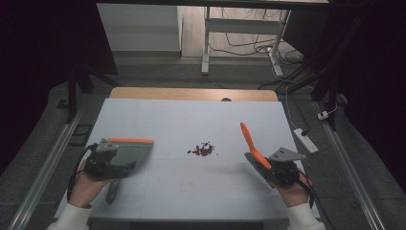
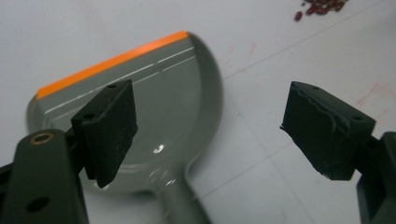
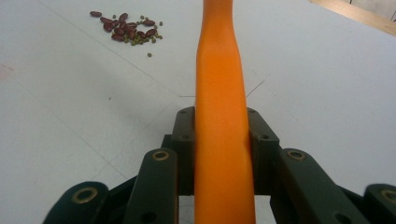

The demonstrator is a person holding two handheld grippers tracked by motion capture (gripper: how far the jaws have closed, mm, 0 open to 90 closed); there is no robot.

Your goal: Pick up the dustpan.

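Near the table's [image 1: 191, 191] front-left edge, left gripper [image 2: 208, 126] jaws spread apart above the grey dustpan [image 2: 177, 93], nothing clamped. Right gripper [image 3: 223, 140] clamped on orange brush handle [image 3: 219, 116], near right edge. Beans [image 1: 202, 150] mid-table, bare surface all round.

White power strip [image 1: 305, 139] on floor right of table [image 1: 158, 187], white desk legs [image 1: 206, 43] beyond table, cables [image 1: 249, 45] tangled beyond table

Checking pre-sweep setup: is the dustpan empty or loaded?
Empty. The dustpan shows a bare grey tray in the left gripper view; the beans lie in a pile on the table, apart from it.
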